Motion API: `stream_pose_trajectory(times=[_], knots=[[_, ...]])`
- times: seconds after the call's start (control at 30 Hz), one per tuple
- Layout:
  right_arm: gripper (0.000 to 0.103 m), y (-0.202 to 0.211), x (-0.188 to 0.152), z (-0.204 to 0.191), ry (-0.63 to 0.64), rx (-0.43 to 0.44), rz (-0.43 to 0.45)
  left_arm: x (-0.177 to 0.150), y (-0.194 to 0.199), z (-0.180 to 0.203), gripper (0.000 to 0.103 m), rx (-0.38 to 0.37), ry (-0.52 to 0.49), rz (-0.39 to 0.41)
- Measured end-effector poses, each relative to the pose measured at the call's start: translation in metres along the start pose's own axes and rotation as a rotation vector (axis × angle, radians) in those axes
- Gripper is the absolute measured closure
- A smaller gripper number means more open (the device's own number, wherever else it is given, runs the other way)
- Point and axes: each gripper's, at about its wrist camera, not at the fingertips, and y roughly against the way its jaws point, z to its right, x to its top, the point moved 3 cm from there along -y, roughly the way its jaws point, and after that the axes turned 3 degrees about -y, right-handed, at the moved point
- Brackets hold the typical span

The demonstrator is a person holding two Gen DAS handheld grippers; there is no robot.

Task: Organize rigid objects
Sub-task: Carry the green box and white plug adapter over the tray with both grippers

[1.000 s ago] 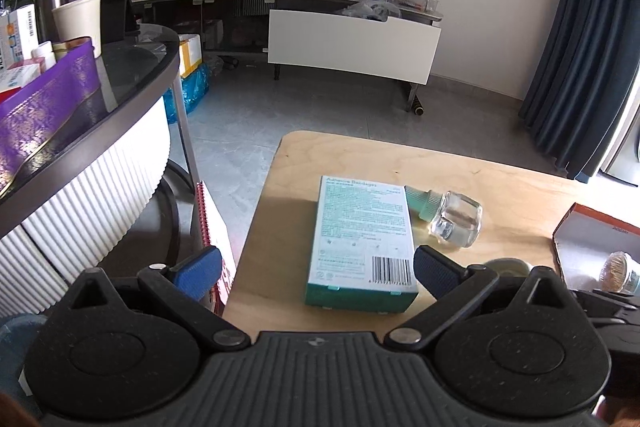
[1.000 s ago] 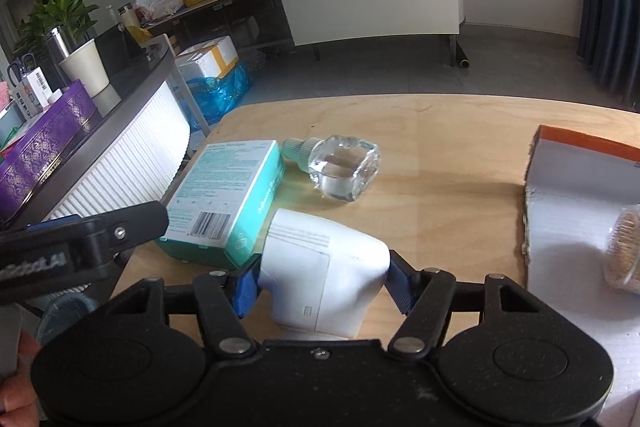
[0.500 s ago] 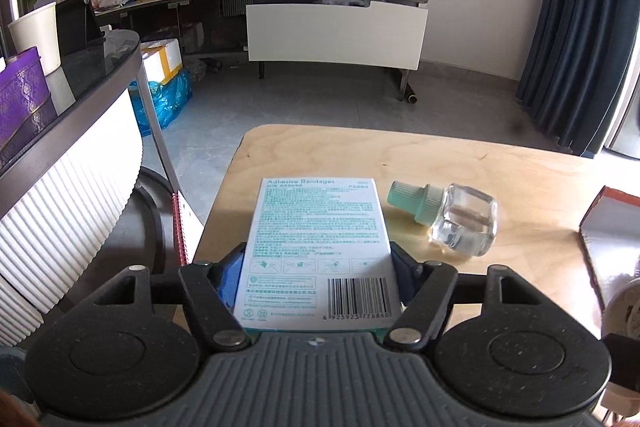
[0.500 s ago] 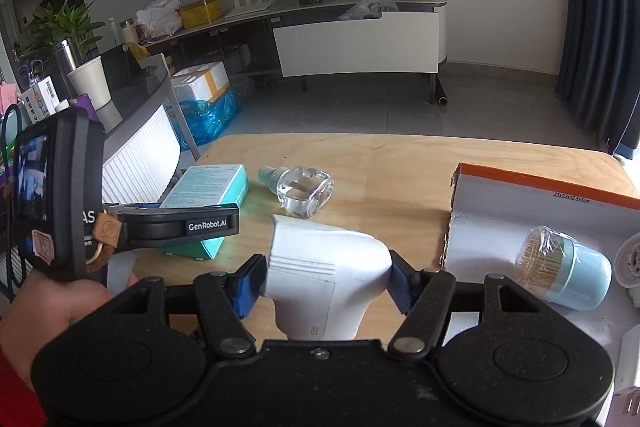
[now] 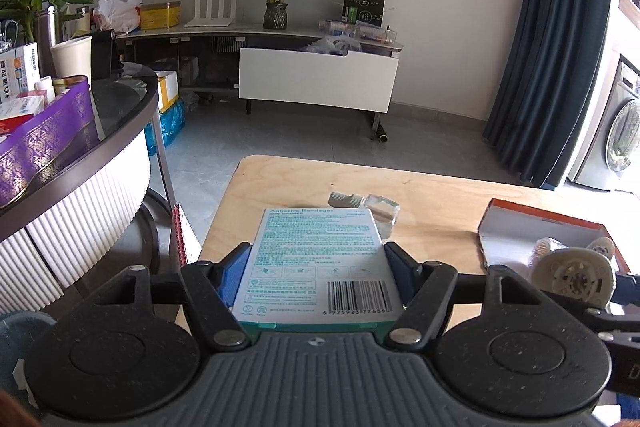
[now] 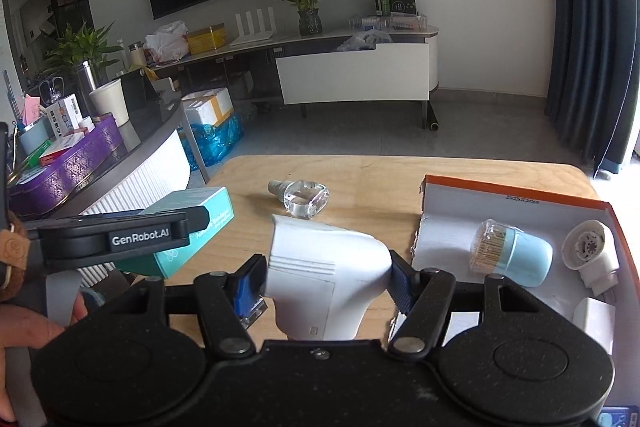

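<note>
Teal-and-white bandage box point(image 5: 316, 259), clear bottle point(image 6: 305, 198), orange-rimmed white tray point(image 6: 516, 191), purple patterned box point(image 5: 44, 131).

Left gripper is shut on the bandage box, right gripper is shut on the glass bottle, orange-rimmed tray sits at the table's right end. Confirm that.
One error: the right gripper is shut on a white plastic device, not the glass bottle, which lies free on the table, as the right wrist view shows. The left gripper does clamp the bandage box, and the tray sits at the right end.
</note>
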Motion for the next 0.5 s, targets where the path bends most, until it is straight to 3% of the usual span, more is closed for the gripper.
stream_pose_trajectory(times=[0.5], knots=[[0.027,0.080,-0.023,0.023,-0.034,-0.035,0.080,-0.019,0.053,0.036,0.031,-0.064,-0.020,0.045]])
